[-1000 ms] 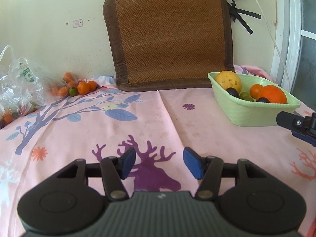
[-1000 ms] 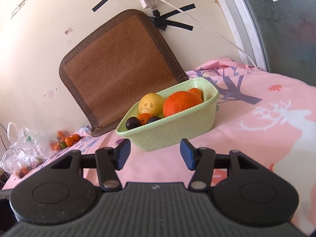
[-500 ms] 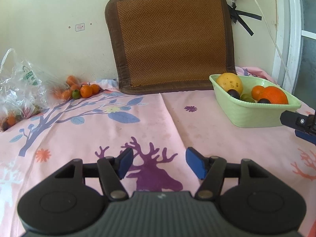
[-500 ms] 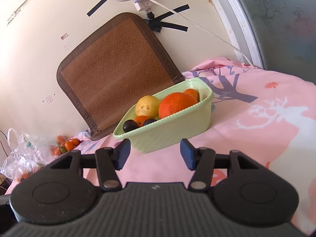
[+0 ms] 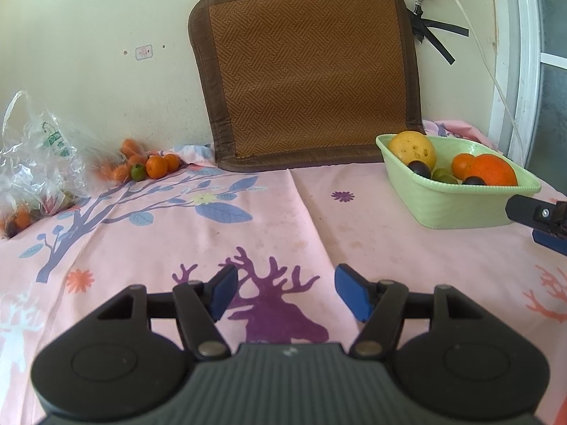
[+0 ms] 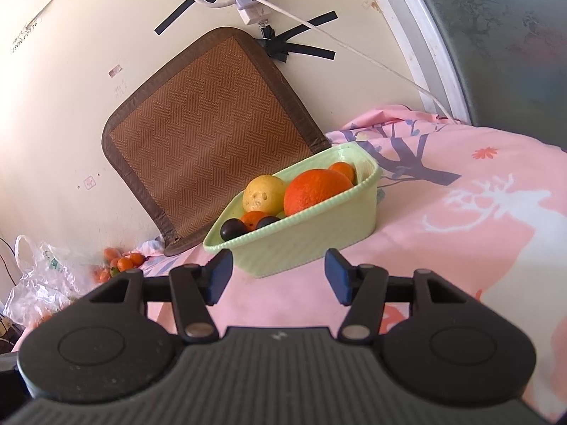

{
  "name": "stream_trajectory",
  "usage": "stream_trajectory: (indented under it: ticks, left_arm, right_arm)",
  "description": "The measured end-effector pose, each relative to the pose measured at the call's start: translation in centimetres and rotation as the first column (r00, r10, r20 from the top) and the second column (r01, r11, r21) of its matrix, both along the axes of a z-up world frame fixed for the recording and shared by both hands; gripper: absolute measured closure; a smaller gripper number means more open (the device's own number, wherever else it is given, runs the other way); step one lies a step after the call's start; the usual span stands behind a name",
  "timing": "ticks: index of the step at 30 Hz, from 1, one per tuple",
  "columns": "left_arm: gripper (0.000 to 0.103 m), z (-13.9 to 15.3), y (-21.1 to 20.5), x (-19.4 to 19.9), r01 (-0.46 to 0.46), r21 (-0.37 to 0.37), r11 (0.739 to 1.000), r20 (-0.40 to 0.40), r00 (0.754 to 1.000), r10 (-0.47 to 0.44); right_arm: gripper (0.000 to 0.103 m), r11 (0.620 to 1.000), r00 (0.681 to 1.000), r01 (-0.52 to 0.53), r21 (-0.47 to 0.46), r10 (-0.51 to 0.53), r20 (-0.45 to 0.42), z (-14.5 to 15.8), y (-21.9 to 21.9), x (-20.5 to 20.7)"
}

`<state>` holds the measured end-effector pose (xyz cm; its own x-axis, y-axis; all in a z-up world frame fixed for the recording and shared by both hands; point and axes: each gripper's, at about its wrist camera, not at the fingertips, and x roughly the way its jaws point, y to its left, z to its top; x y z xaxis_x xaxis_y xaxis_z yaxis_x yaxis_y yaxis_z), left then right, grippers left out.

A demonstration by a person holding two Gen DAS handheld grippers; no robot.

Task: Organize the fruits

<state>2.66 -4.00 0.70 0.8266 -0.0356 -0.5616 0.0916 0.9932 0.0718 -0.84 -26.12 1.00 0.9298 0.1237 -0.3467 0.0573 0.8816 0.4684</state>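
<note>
A light green basket (image 5: 457, 209) stands on the pink cloth at the right and holds a yellow fruit (image 5: 412, 148), a big orange (image 5: 493, 170), a small orange, dark plums and green grapes. The right wrist view shows the basket (image 6: 319, 230) close ahead. Small oranges and one green fruit (image 5: 150, 168) lie in a loose pile by the wall at the left. My left gripper (image 5: 283, 292) is open and empty above the cloth. My right gripper (image 6: 278, 278) is open and empty, just short of the basket; its fingertip (image 5: 531, 210) shows at the right edge of the left wrist view.
A crumpled clear plastic bag (image 5: 35, 170) with more fruit lies at the far left. A brown woven mat (image 5: 308, 74) leans on the wall behind the cloth. A power strip and cable (image 6: 255, 3) hang on the wall. A window frame (image 5: 521, 71) stands at the right.
Both grippers have drawn back from the wall and basket, so the scene sits a little farther off. Both stay open and empty. No fruit has moved.
</note>
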Motion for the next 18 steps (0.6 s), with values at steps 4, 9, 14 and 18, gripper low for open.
stream_trajectory:
  ticks: [4, 9, 14, 18]
  left_arm:
    - [0.030, 0.12, 0.03, -0.15, -0.001, -0.001, 1.000, 0.011, 1.000, 0.001]
    - [0.030, 0.20, -0.08, -0.26, 0.002, 0.006, 1.000, 0.020, 1.000, -0.002]
    - [0.029, 0.17, -0.07, -0.25, 0.002, 0.006, 1.000, 0.019, 1.000, -0.003]
    - [0.029, 0.13, -0.03, -0.22, 0.003, 0.004, 1.000, 0.017, 1.000, -0.003]
  right_arm:
    - [0.043, 1.000, 1.000, 0.002, -0.001, -0.002, 0.002, -0.02, -0.02, -0.02]
    - [0.043, 1.000, 1.000, 0.002, -0.001, -0.002, 0.002, -0.02, 0.00, -0.05]
    - [0.043, 1.000, 1.000, 0.003, 0.000, -0.003, 0.002, -0.03, 0.01, -0.07]
    - [0.043, 1.000, 1.000, 0.001, -0.001, -0.001, 0.003, -0.02, -0.01, -0.07]
